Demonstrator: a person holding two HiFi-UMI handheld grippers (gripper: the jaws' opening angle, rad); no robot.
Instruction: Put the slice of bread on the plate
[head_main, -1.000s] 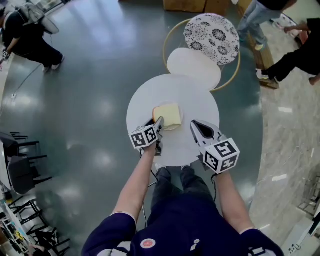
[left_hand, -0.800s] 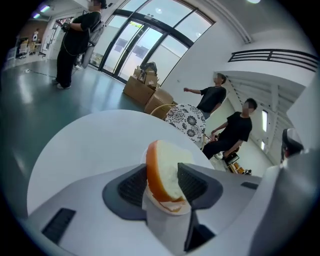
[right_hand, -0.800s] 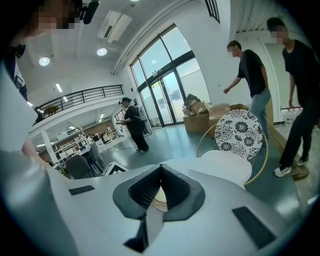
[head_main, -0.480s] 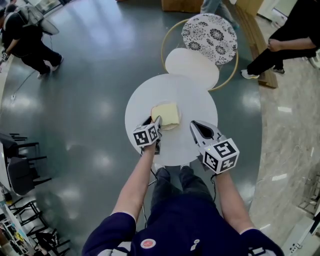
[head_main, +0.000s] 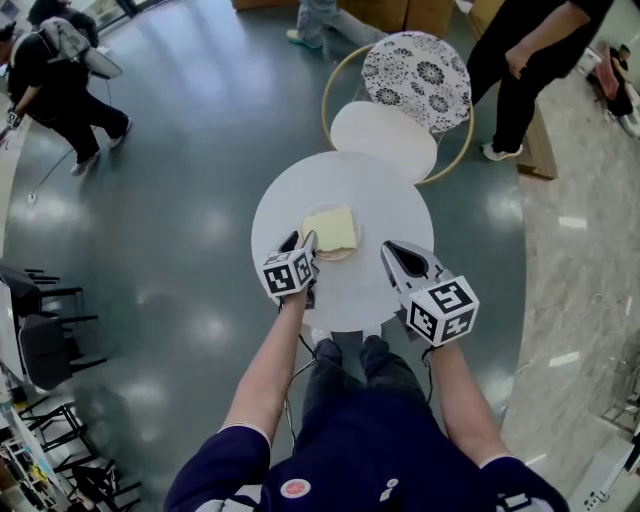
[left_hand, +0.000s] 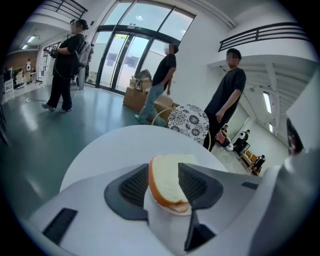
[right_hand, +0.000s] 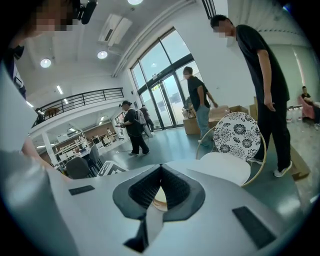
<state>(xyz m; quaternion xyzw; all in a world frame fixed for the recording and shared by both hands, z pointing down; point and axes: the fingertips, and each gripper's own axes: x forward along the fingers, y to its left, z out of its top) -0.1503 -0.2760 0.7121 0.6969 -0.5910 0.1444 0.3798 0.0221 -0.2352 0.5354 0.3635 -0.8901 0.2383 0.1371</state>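
A round white table (head_main: 385, 195) stands on the glossy grey-green floor. At its near left, the left gripper (head_main: 302, 241) has just been opening its jaws. The slice of bread (head_main: 330, 228) lies flat on the plate (head_main: 338, 257) (near edge loose between the pads, the rest just ahead). Further right, the right gripper (head_main: 388, 250) is closed on nothing and lies farther from the bread.

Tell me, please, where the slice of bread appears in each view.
Head view: slice of bread at centre, on the plate, just ahead of the left gripper.
Left gripper view: low centre, between the open jaws.
Right gripper view: a pale sliver past the shut jaws, bread or plate, cannot tell.
Shared landmark: the flower-patterned chair beyond the table.
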